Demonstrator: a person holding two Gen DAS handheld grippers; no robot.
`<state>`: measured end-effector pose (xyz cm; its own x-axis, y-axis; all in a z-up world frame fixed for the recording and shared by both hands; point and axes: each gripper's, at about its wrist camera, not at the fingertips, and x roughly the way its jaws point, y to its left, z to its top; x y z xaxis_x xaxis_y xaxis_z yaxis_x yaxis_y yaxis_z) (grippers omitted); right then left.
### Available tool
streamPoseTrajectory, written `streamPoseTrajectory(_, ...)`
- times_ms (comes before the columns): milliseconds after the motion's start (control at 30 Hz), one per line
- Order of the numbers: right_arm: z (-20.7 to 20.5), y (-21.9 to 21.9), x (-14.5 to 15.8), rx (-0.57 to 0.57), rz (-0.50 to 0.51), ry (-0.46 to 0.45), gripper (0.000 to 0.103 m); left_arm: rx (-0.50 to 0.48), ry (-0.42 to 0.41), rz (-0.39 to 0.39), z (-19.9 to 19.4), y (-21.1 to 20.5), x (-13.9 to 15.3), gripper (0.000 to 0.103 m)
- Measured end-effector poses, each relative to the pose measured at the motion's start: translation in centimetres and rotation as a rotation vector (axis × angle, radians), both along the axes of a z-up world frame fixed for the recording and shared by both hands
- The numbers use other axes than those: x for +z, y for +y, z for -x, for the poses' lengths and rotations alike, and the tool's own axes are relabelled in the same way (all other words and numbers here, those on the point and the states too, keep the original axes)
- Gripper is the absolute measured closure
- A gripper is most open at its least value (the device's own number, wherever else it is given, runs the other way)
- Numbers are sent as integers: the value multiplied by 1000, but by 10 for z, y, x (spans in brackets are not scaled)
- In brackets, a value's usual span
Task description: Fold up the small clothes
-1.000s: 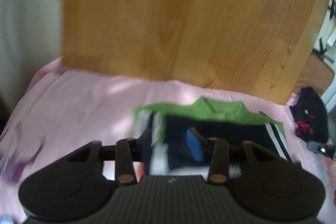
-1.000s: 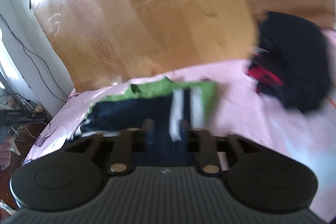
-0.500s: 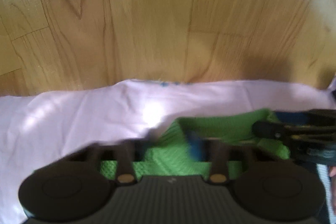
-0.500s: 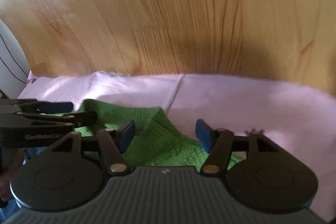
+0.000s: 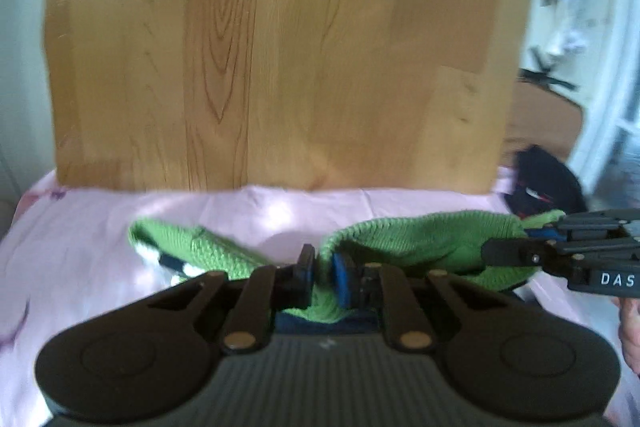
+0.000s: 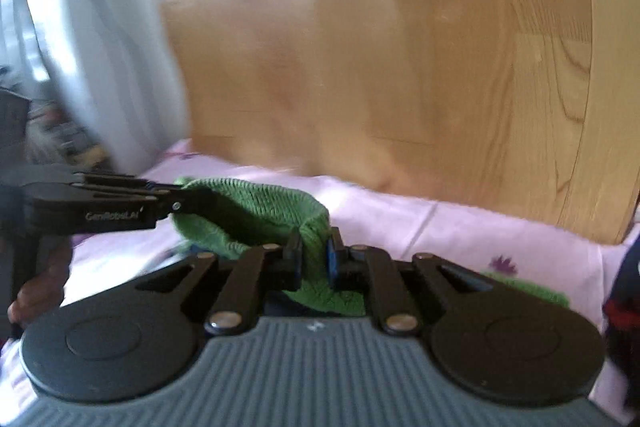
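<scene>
From my left wrist, one green sweater [image 5: 420, 243] lies on the pink sheet [image 5: 80, 247], its long axis running side to side in front of the wooden board [image 5: 280, 67], with a striped navy-and-white part showing at its left end. My left gripper [image 5: 322, 277] has just been closing, and its two blue pads [image 5: 340, 279] now pinch a fold of the green knit that rises between them (the edge stands up in a small hump just past the tips). My right gripper [image 5: 520, 247] enters from the right edge, its tips at the sweater's right end, gathering the knit there. Beyond it a dark garment [image 5: 548, 179] sits on the sheet, apart from the sweater. That makes two garments and two grippers. From my right wrist, the same sweater [image 6: 256, 211] stretches from the middle toward the left, a raised green band spanning from one gripper to the other. My right gripper [image 6: 314, 259] has just been closing too, and it is clamped on a fold of knit that sits squarely between its two fingers. My left gripper [image 6: 180, 203] comes in from the left, gripping the band's far end, with a hand [image 6: 36, 291] under its handle. The sheet [image 6: 460, 227] lies beneath, and the dark garment [image 6: 624, 291] shows at the right edge.
</scene>
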<state>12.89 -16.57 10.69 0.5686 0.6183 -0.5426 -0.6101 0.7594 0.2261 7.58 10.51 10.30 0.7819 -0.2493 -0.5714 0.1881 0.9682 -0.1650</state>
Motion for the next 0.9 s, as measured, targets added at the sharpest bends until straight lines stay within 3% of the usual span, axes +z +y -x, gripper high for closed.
streamPoseTrajectory(200, 111, -14, -31, 40, 8, 40, 89, -18, 12, 91, 111, 12, -29, 92)
streamPoseTrajectory(400, 156, -10, -77, -59, 17, 67, 88, 5, 88, 22, 143, 6, -72, 86)
streamPoseTrajectory(500, 156, -7, -84, -83, 0, 80, 77, -21, 75, 42, 150, 15, -62, 80)
streamPoseTrajectory(567, 156, -10, -77, -42, -10, 96, 64, -55, 10, 63, 161, 22, -47, 62)
streamPoseTrajectory(633, 162, -19, -65, -18, -43, 77, 59, -53, -84, 81, 165, 31, -28, 58)
streamPoseTrajectory(700, 158, -28, -51, -38, -81, 55, 59, -33, -132, 85, 156, 38, -14, 58)
streamPoseTrajectory(800, 139, -27, -33, -105, -125, 29, 59, 14, -122, 103, 121, 44, -10, 67)
streamPoseTrajectory(867, 120, -14, -27, -142, -137, 20, 59, 26, -57, 141, 90, 44, -15, 90)
streamPoseTrajectory(900, 113, -7, -27, -150, -147, 19, 59, 26, -25, 155, 76, 42, -19, 91)
